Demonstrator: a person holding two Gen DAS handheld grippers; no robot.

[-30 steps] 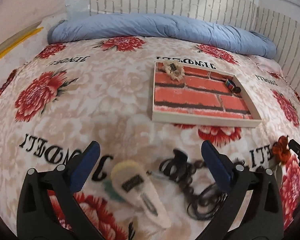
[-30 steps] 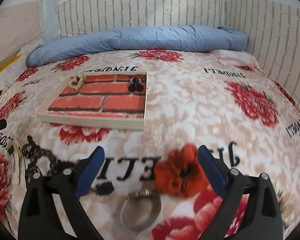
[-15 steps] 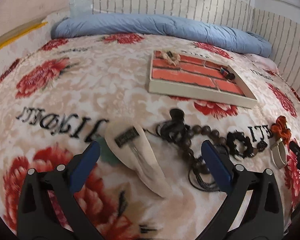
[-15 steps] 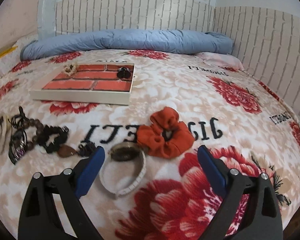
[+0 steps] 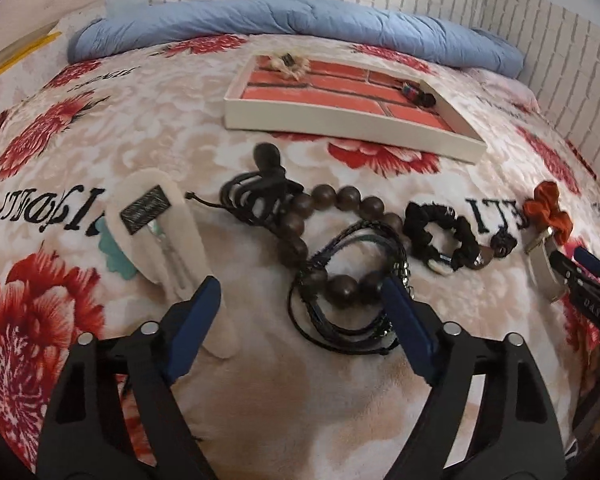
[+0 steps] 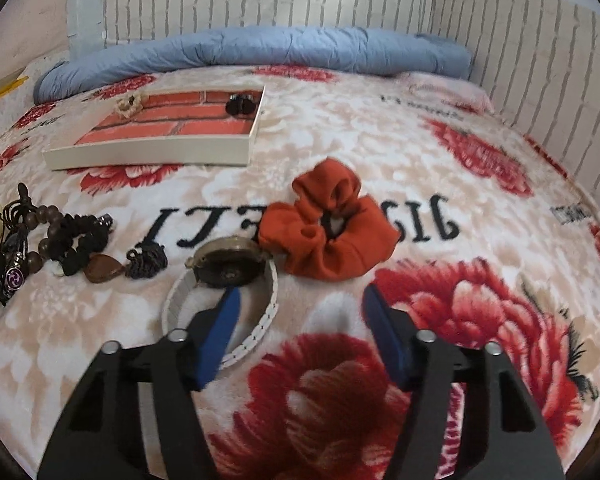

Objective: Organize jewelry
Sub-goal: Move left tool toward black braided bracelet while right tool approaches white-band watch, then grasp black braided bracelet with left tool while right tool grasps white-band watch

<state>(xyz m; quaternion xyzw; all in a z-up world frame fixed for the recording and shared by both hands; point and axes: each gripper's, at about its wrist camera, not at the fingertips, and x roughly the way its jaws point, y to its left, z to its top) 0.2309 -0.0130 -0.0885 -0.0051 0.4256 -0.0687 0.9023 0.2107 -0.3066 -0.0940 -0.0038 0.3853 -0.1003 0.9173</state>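
On a floral blanket [image 5: 148, 136], the left gripper [image 5: 302, 312] gapes empty before wooden beads [image 5: 320, 216]; the right gripper [image 6: 300, 316], wide open, faces an orange scrunchie [image 6: 328, 236].

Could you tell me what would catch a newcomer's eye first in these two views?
Probably the orange scrunchie, bright against the floral blanket just ahead of the open right gripper, with a white-strapped watch beside it. Next, the tangle of dark wooden beads and black cords lying in front of the open left gripper. Behind them sits the shallow brick-patterned tray, holding only two small pieces.
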